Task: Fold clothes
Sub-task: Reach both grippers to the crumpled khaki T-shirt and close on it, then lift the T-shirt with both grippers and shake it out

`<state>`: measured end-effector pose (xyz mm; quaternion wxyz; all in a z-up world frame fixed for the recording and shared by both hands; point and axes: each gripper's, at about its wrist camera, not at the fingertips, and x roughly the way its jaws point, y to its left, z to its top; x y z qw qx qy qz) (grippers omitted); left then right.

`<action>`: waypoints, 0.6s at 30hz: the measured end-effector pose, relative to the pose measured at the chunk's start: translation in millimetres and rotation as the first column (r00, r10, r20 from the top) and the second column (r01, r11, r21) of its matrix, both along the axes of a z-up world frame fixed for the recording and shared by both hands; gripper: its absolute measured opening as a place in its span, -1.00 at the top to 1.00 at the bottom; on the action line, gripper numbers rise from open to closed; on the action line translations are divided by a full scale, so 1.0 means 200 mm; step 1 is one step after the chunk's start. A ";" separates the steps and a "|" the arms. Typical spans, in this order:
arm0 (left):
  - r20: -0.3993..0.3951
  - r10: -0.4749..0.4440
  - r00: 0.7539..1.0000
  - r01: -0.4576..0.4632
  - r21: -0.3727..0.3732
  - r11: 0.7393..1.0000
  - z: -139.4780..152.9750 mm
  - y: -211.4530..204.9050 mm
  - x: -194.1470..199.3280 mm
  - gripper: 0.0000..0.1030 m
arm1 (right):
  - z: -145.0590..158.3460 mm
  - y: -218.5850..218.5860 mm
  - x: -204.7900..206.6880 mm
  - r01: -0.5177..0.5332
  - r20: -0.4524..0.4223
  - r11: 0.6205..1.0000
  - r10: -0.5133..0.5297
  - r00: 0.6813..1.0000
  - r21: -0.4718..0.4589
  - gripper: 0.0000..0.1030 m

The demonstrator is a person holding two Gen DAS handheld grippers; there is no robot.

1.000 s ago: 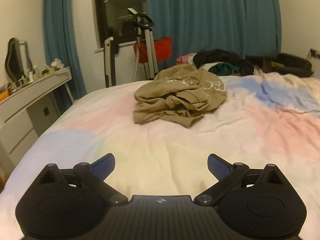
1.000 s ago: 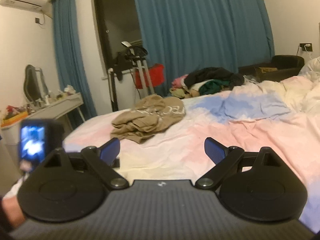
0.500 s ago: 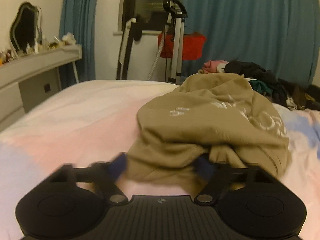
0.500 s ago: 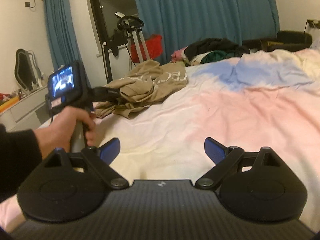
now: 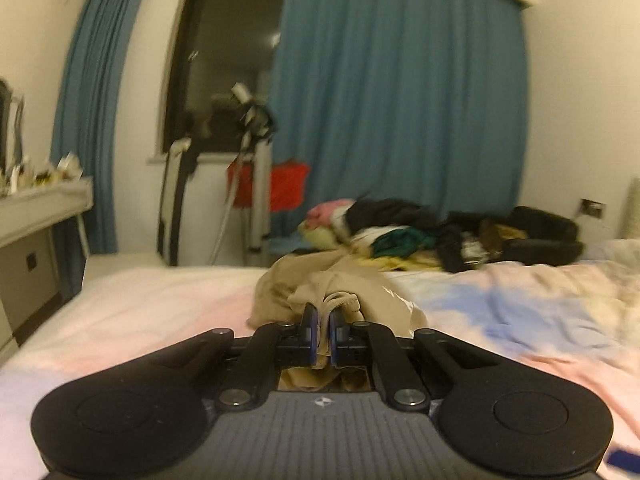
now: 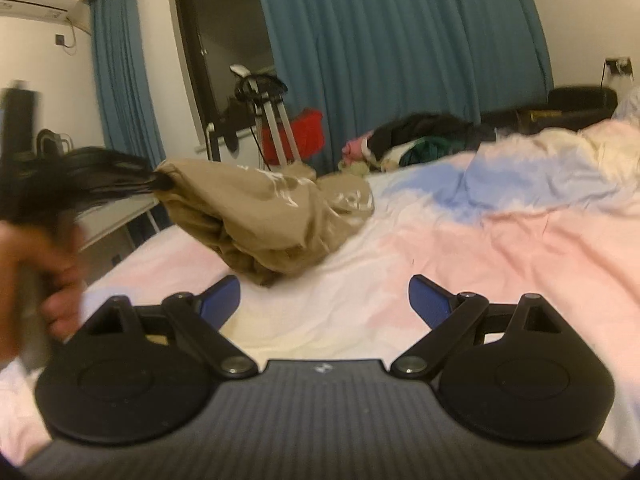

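A crumpled tan garment with white lettering (image 6: 276, 216) hangs partly lifted off the bed (image 6: 460, 248). My left gripper (image 5: 324, 326) is shut on a bunched edge of the tan garment (image 5: 340, 300), whose rest trails onto the sheet behind the fingers. In the right wrist view the left gripper (image 6: 160, 184) appears blurred at the left, held by a hand (image 6: 44, 276), with the garment drooping from it. My right gripper (image 6: 324, 304) stands open low over the pastel sheet, a short way in front of the garment, with nothing between its fingers.
A pile of dark, green and pink clothes (image 5: 404, 232) lies at the bed's far end, before blue curtains (image 5: 400, 92). A white dresser (image 5: 40, 216) stands at the left. A metal stand with a red item (image 5: 264, 184) sits by the window. The rumpled duvet (image 6: 560, 168) rises at the right.
My left gripper went forward to the tan garment, shut on its edge and lifted it up and back. My right gripper stayed open and moved a little nearer.
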<state>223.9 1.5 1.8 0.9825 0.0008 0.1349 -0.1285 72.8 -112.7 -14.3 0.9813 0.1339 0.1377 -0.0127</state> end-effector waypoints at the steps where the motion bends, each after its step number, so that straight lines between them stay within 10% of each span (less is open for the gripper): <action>1: 0.007 -0.012 1.000 0.012 -0.011 1.000 0.03 0.00 -0.09 0.89 | 0.02 0.00 -0.02 0.003 0.011 1.000 -0.003 1.000 -0.007 -0.80; 10: 0.107 -0.052 0.993 0.063 -0.102 0.993 0.22 -0.07 -0.88 0.89 | 0.18 0.01 -0.25 -0.011 0.054 0.999 0.013 0.998 -0.035 -0.80; 18: 0.125 -0.024 0.992 0.057 -0.266 0.962 0.18 0.10 -1.21 0.89 | 0.10 0.18 -0.32 -0.266 -0.087 0.964 0.267 0.960 0.023 -0.79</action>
